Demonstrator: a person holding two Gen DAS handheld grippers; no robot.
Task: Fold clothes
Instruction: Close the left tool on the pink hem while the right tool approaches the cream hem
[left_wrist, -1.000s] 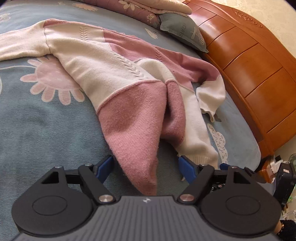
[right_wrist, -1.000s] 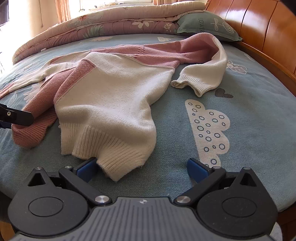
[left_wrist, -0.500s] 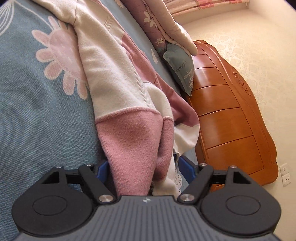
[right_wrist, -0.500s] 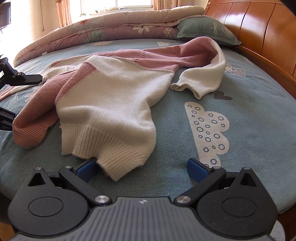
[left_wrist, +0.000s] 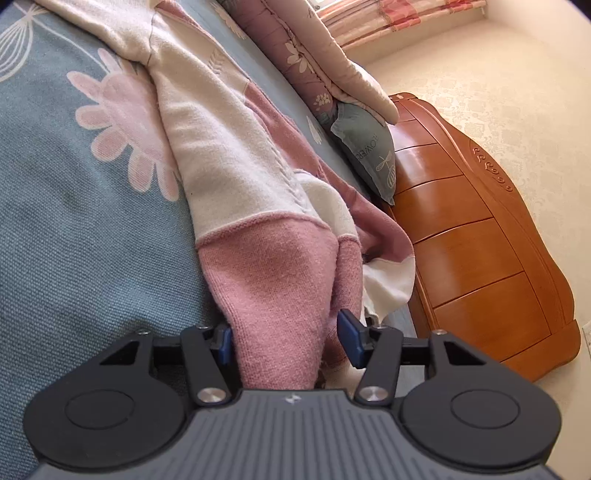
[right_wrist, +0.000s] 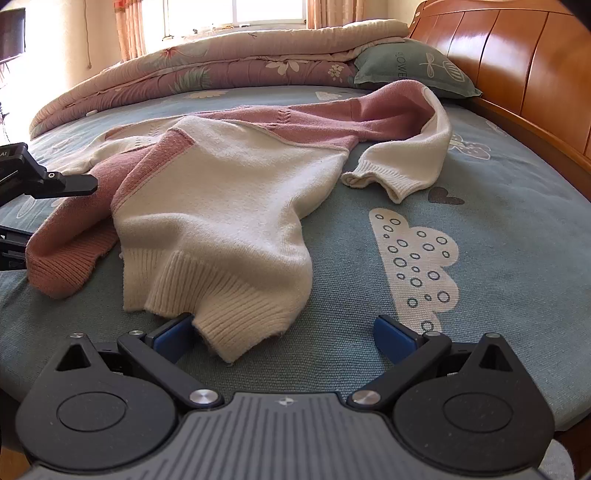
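Note:
A pink and cream knitted sweater (left_wrist: 229, 177) lies spread on the blue bedsheet (left_wrist: 74, 221). Its pink hem corner runs between the fingers of my left gripper (left_wrist: 284, 341), which is open but narrow; the left pad touches the knit. In the right wrist view the sweater (right_wrist: 221, 206) lies with its cream ribbed hem nearest. That hem's corner sits just inside the left finger of my open right gripper (right_wrist: 284, 336). One black finger (right_wrist: 70, 184) of the left gripper shows above the pink hem at the left edge.
A wooden headboard (right_wrist: 517, 74) borders the bed on the right, with a grey-green pillow (right_wrist: 413, 70) against it. A rolled floral quilt (right_wrist: 221, 70) lies along the far side. The cream sleeve cuff (right_wrist: 391, 181) rests on bare sheet (right_wrist: 498, 221) toward the headboard.
My left gripper moved onto the pink hem, tilted, and its fingers narrowed around it. The right gripper stayed put, open at the cream hem.

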